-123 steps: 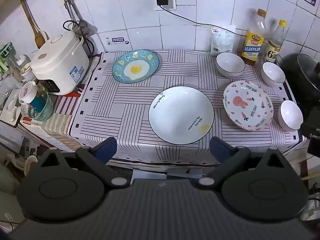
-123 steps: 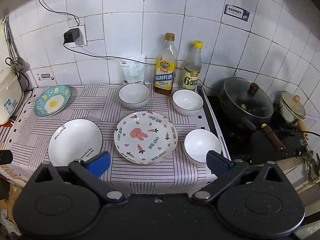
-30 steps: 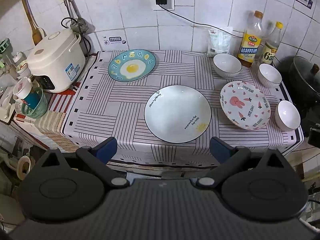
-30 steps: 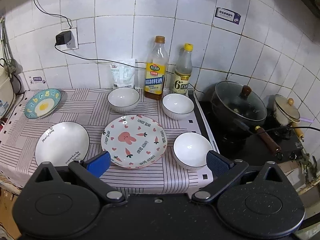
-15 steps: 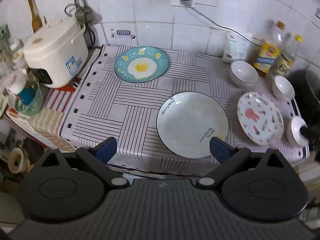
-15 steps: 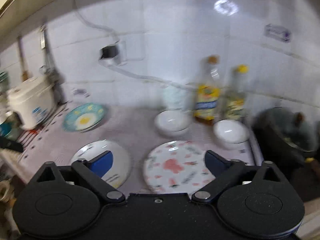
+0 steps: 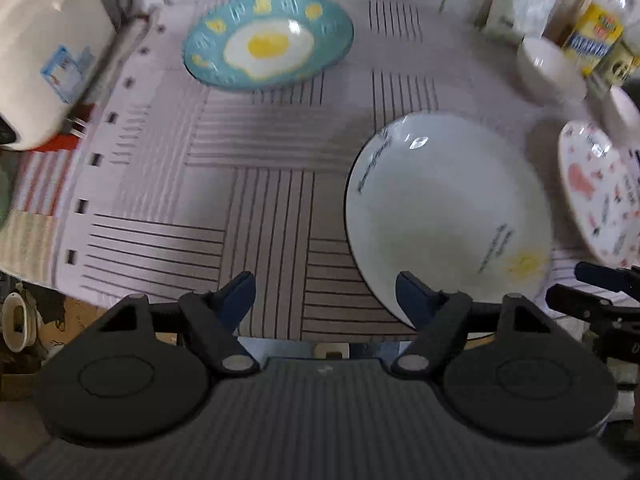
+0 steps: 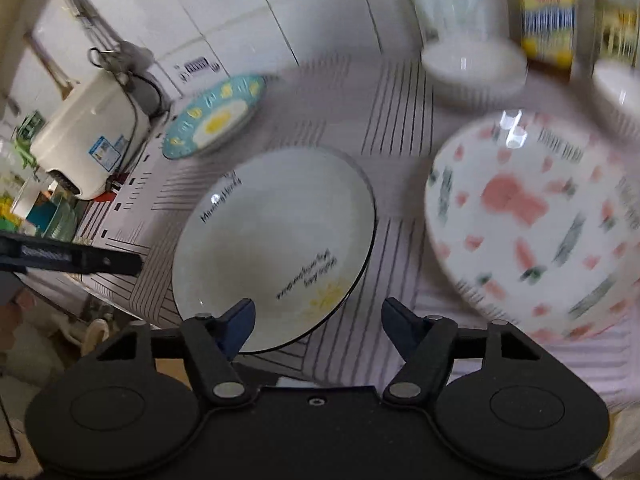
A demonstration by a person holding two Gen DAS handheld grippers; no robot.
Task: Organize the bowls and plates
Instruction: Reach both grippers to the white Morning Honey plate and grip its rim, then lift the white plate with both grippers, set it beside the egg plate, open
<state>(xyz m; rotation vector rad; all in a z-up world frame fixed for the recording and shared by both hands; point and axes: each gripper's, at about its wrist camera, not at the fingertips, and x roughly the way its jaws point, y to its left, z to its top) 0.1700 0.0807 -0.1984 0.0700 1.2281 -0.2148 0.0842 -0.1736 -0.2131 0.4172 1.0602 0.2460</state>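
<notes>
the striped cloth (image 7: 168, 184) covers the counter and everything for the task sits on it, nothing stacked yet. biggest is the white plate (image 7: 444, 208) with script lettering, lying flat near the front edge at the middle. the teal egg plate (image 7: 268, 40) lies well apart from it toward the back, near the rice cooker (image 7: 44, 40). the pink rabbit plate (image 8: 528, 216) sits just beside the white plate on its right, a strip of cloth showing between them. behind it are white bowls, one (image 8: 472, 68) in front of the bottles (image 8: 546, 8) and another (image 8: 620, 88) at the right edge, blurred; any further bowl is out of frame.

so by my reading the sorting has not started: three plates lie apart, the bowls lie apart, and all gathering is left.

the left gripper (image 7: 325, 296) hangs over the front edge, jaws spread but closing, only cloth between them, its right finger over the white plate's left rim. the right gripper (image 8: 318, 320) likewise is spread and closing with nothing pinched, its left finger over that plate's near rim
</notes>
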